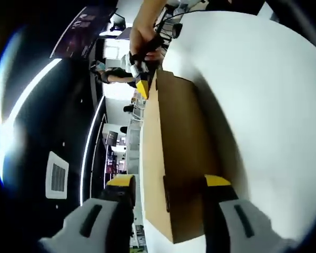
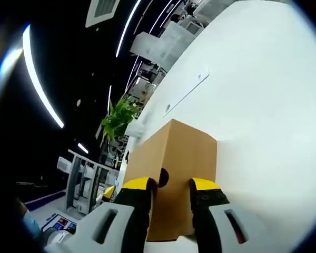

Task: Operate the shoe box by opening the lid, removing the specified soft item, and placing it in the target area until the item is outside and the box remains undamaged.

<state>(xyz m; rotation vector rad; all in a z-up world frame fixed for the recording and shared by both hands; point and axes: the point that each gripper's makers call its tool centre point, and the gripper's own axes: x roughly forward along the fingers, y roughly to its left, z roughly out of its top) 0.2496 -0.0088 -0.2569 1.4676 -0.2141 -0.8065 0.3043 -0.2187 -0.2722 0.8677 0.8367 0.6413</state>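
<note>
A closed brown cardboard shoe box (image 1: 179,147) lies on a white table (image 1: 263,105). My left gripper (image 1: 168,182) is open, its yellow-tipped jaws standing astride the near end of the box. At the far end, a hand (image 1: 142,37) holds my right gripper (image 1: 141,84) against the box's corner. In the right gripper view, the box (image 2: 179,153) shows end-on, with a round finger hole (image 2: 164,176). My right gripper (image 2: 171,184) is open, with its jaws close in front of that end face. The box's contents are hidden.
The white table (image 2: 263,105) spreads wide on one side of the box. Past its edge are a green plant (image 2: 118,118), shelving (image 2: 84,179) and a dark ceiling with light strips (image 1: 92,142).
</note>
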